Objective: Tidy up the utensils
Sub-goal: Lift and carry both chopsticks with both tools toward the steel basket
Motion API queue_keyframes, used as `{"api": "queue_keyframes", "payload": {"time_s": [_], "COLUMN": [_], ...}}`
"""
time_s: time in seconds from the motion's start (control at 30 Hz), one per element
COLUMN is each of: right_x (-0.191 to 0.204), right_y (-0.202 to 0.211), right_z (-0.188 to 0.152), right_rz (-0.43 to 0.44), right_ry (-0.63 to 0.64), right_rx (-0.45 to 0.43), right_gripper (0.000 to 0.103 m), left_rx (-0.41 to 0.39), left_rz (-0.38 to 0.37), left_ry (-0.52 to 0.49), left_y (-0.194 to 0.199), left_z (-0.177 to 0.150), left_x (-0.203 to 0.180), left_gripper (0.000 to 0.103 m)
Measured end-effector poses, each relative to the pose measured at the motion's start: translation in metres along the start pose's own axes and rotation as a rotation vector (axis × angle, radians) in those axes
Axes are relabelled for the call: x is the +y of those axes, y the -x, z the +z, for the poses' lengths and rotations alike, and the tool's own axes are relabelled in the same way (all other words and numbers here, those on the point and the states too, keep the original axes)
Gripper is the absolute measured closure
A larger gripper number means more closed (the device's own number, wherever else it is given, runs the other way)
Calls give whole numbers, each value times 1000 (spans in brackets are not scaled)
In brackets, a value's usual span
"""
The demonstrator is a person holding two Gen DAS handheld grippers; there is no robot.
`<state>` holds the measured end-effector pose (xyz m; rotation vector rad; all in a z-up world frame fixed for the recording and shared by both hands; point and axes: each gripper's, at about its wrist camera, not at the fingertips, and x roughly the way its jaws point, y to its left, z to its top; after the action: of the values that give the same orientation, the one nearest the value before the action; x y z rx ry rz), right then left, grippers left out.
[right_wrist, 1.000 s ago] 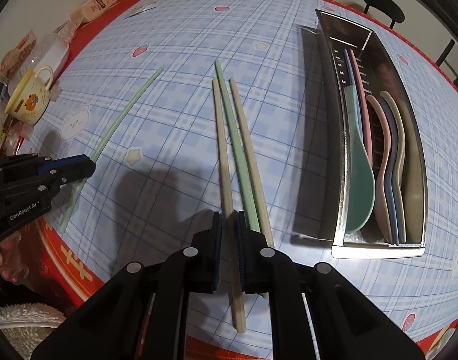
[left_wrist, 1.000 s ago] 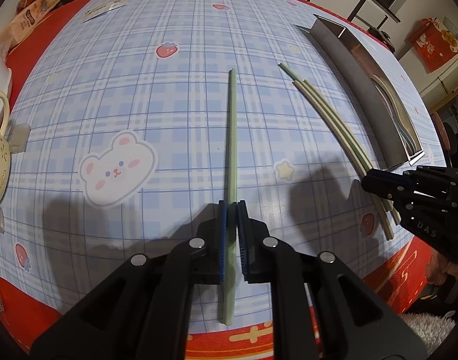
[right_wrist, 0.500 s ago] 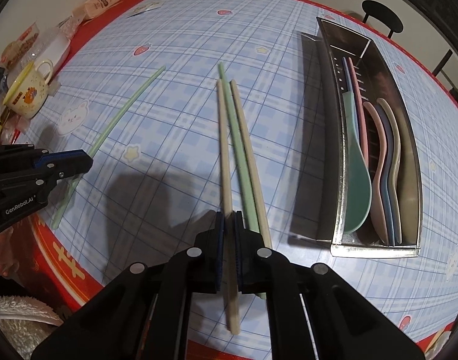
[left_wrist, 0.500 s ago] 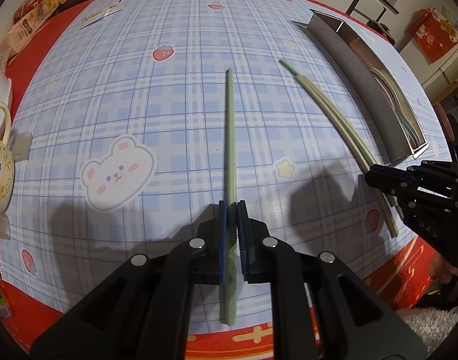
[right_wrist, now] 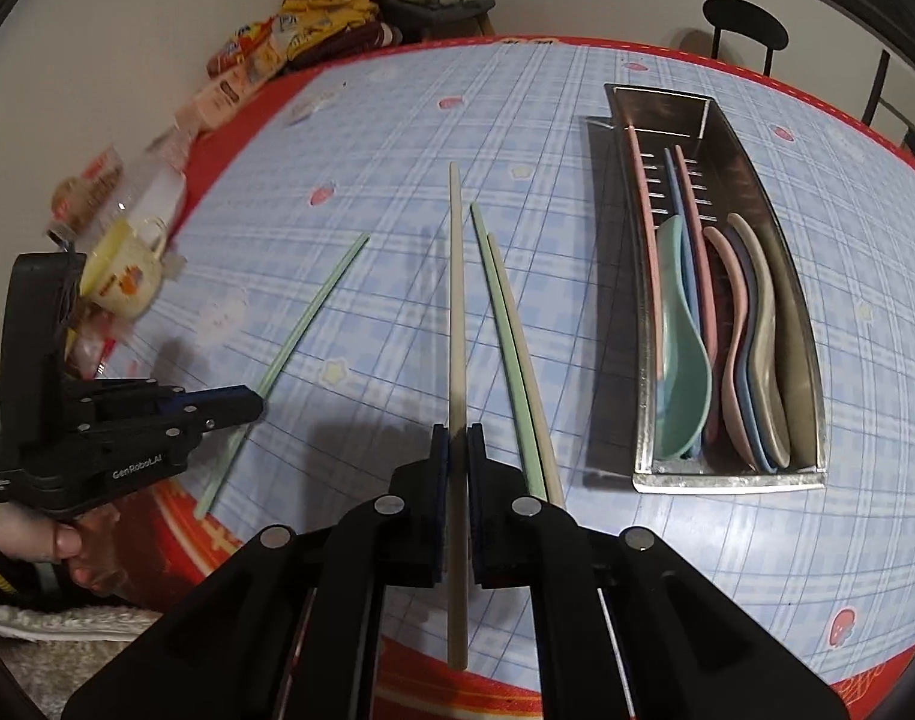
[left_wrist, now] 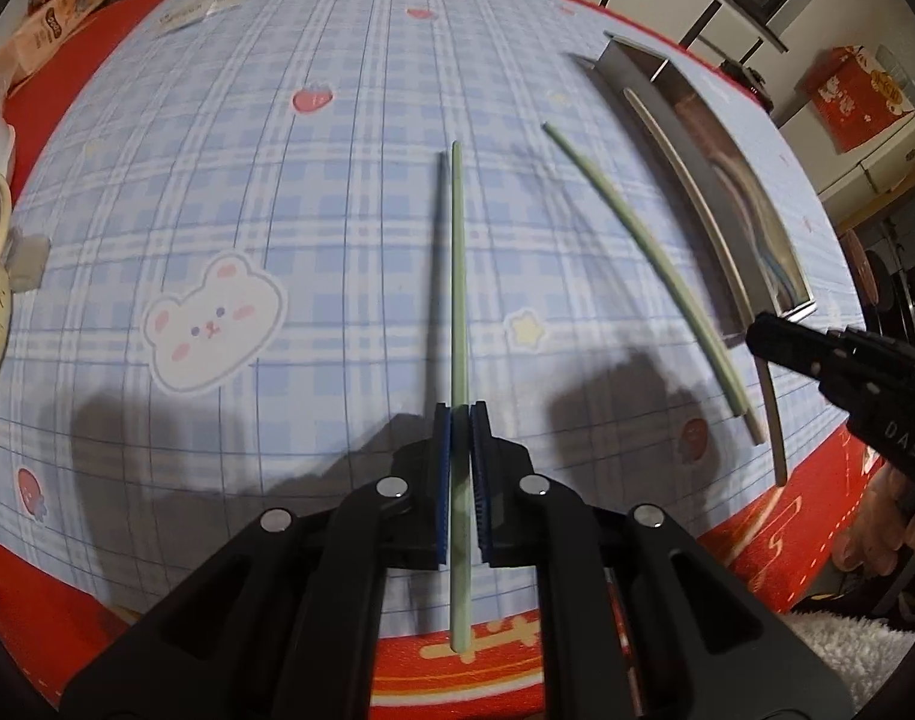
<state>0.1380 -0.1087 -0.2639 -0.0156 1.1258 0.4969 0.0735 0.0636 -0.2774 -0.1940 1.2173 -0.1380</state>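
Picking up sticks, one in each hand. Left tongs (left_wrist: 460, 414) squeezed shut on a long pale green chopstick (left_wrist: 457, 276), far left of the shiny metal tray (right_wrist: 727, 480) with its spoons. Right tongs (right_wrist: 457, 435) clamped on a long cream chopstick (right_wrist: 456, 312), lifted off the blue checked surface (right_wrist: 397, 138), closer to the tray. Next: carry both over the tray, line up lengthwise, let go gently
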Motion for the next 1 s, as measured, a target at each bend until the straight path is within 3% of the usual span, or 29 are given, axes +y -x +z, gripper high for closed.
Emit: {"api": "queue_keyframes", "payload": {"time_s": [0.43, 0.7, 1.0], "right_x": [-32, -72, -121], "right_y": [25, 45, 60], "right_z": [-1, 2, 9], "right_rz": [21, 26, 29], "right_ry": [-91, -192, -294], "right_rx": [-74, -141, -168], "right_gripper": [97, 97, 97], "left_rx": [-55, -53, -63], "left_rz": [3, 17, -65], "left_ry": [1, -21, -32], "left_y": [21, 23, 23], "left_z": [18, 34, 76], "left_x": [-11, -26, -70], "left_gripper": [93, 92, 92]}}
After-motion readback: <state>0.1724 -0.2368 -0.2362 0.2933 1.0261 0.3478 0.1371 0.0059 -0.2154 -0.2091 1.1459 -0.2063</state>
